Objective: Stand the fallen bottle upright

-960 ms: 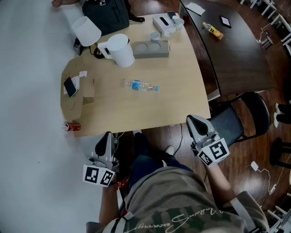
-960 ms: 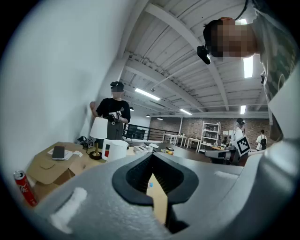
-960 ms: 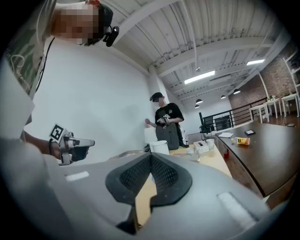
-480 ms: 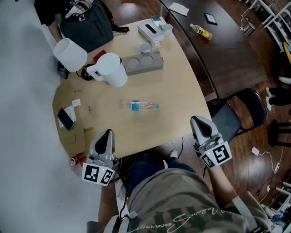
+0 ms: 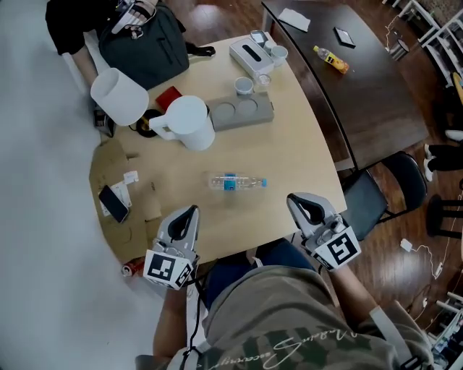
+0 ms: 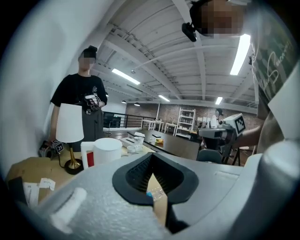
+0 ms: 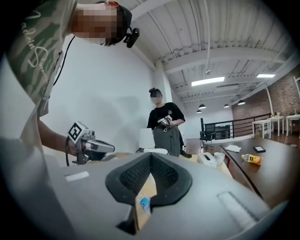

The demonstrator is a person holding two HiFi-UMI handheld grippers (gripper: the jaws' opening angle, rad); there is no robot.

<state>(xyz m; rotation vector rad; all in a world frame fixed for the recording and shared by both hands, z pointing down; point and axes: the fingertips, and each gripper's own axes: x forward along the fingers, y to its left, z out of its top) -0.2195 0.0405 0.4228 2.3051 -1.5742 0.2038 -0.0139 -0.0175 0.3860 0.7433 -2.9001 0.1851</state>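
A clear plastic bottle (image 5: 237,182) with a blue label lies on its side near the middle of the light wooden table (image 5: 304,137). My left gripper (image 5: 189,214) hovers over the table's near edge, short of the bottle and to its left. It is shut with nothing in it. My right gripper (image 5: 300,204) is at the near edge to the bottle's right, jaws together and empty. In the left gripper view the bottle's label (image 6: 149,194) shows through the gap below the closed jaws of the left gripper (image 6: 151,159). The right gripper view shows the bottle (image 7: 144,204) the same way.
Behind the bottle stand a white jug (image 5: 189,121), a white-shaded lamp (image 5: 119,95), a grey tray (image 5: 242,112) and a tissue box (image 5: 249,52). A phone (image 5: 114,202) lies at the left. A person (image 5: 79,22) stands at the far side by a black bag (image 5: 145,43). A black chair (image 5: 376,191) is at the right.
Both grippers have come forward from below the table's near edge to over it, closer to the bottle. The bottle has stayed lying in place.
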